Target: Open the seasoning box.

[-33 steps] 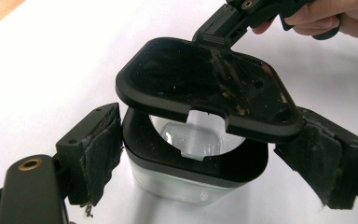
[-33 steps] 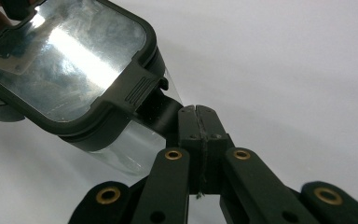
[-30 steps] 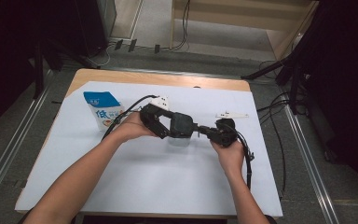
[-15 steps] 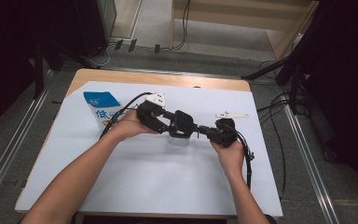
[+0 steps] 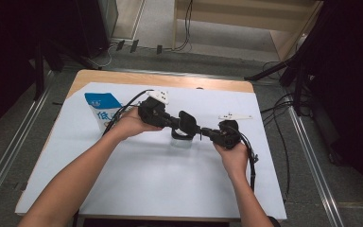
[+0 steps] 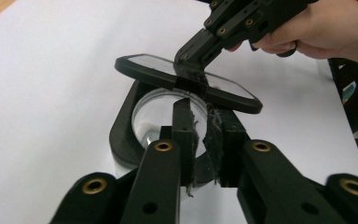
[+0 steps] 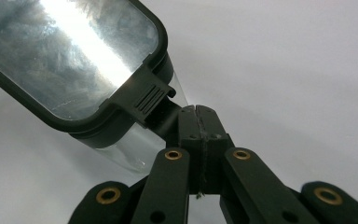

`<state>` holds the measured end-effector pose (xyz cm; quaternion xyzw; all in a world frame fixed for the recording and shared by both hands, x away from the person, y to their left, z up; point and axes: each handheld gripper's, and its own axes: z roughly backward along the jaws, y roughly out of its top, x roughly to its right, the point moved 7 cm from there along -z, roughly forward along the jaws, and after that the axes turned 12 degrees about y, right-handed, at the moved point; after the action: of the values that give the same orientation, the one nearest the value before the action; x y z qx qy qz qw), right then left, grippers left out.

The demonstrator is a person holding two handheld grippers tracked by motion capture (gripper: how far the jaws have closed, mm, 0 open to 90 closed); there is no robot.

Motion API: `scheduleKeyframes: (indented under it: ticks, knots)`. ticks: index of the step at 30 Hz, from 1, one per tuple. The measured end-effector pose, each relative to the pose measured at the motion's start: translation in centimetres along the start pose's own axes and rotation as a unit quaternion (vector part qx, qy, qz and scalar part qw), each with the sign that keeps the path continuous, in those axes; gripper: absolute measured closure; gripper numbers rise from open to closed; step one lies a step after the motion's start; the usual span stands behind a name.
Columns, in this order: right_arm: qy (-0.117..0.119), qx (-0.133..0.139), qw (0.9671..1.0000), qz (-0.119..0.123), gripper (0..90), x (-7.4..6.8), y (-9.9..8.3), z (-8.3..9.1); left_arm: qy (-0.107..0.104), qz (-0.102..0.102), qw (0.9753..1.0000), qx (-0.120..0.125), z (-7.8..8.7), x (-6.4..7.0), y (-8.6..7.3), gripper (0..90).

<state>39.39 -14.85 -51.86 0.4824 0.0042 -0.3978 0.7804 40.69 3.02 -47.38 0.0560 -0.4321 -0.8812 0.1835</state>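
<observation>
We hold a small clear container near the middle of the white table, a little toward the far side, with both grippers meeting over it. The container has see-through walls and a thick black rim; in the left gripper view we look down through that rim at a rounded clear inside. Its lid is a rounded rectangle with a black frame and a clear, shiny panel, and it sits tilted above the container's opening, lifted off the rim on the side we can see. In the right gripper view the lid reflects a bright streak of light, and a ribbed black tab sticks out from its edge. Our right gripper has its jaws pressed together with no visible gap, pinching the lid at that tab, and the clear wall of the container shows just below. Our left gripper has its jaws set narrow, one on each side of the near wall of the container, gripping it at the rim. In the high view the left gripper comes in from the left and the right gripper from the right. A blue and white pouch lies well apart, at the far left of the table.
</observation>
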Motion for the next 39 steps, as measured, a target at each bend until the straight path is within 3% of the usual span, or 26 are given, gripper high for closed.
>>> scheduleKeyframes:
  ticks: [8,17,26,39]
  knots:
    - [0.002,0.000,1.0000,-0.001,90.0,-0.3,-0.4,0.2,0.004,0.000,0.9999,-0.014,-0.3,0.5,0.9,87.0]
    - [0.003,0.005,1.0000,-0.006,90.0,-0.2,-0.4,0.1,-0.009,0.003,0.9999,-0.012,-0.8,1.2,2.6,89.0]
    - [0.001,0.008,0.9999,-0.008,90.0,-0.3,-0.4,0.0,-0.009,-0.006,0.9997,-0.022,-1.9,1.7,4.0,89.3]
    - [-0.003,0.007,1.0000,-0.003,90.0,-0.4,-0.3,-0.1,-0.015,-0.008,0.9995,-0.026,-3.2,2.1,4.5,89.0]
